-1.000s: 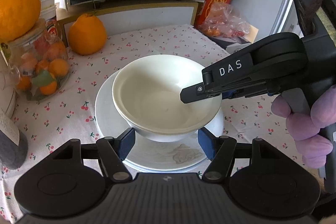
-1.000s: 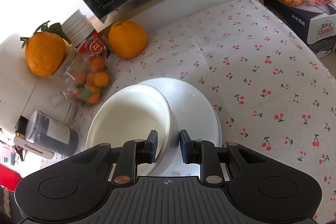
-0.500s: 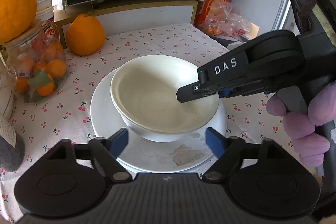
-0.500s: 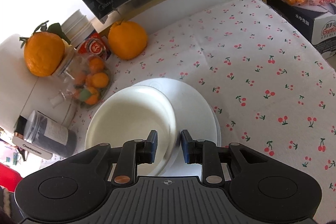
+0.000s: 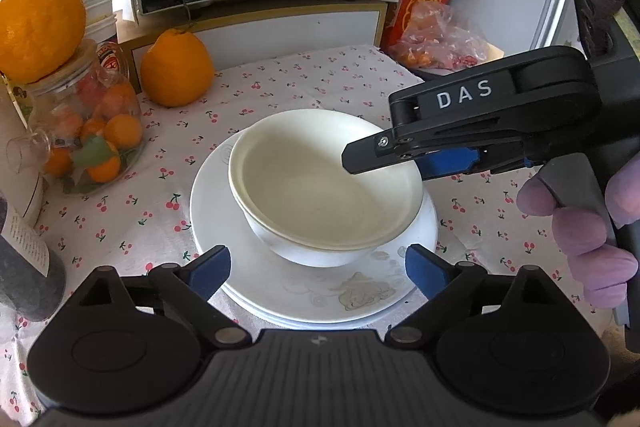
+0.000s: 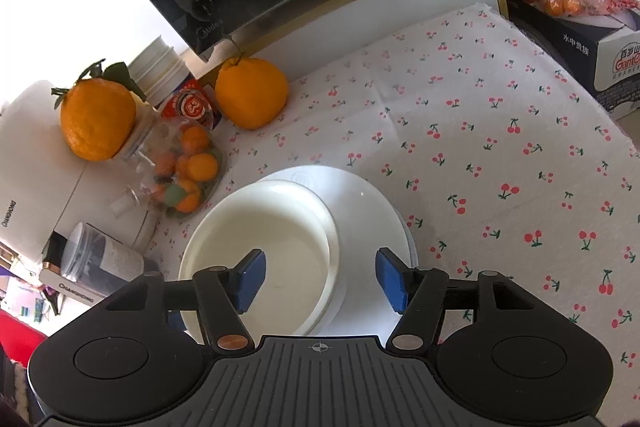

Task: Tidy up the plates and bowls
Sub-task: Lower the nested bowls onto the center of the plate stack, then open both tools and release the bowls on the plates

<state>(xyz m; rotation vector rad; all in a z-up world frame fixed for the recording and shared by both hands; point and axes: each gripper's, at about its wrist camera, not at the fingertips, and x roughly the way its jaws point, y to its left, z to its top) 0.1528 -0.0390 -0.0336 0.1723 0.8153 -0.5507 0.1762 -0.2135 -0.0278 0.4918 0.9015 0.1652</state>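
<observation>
Both tools are spreading off the cream ceramic bowl (image 5: 320,183): left tool (image 5: 316,269), right tool (image 6: 318,279), nothing pinched. Release step; next, withdraw clear of the white round plates (image 5: 304,291).

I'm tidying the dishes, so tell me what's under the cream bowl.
The cream bowl is nested in a white bowl, which sits on stacked white plates. How many plates there are, and the cloth beneath them, is hidden.

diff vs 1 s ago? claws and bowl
Both claws are opening. The right claw, a second ago shut on the near rim of the bowls, has let go; the rim now sits free between its pads. The left claw has spread wide of the bowls, touching nothing. The nested bowls remain on the plates; the oranges, the jar and the microwave are unchanged.
</observation>
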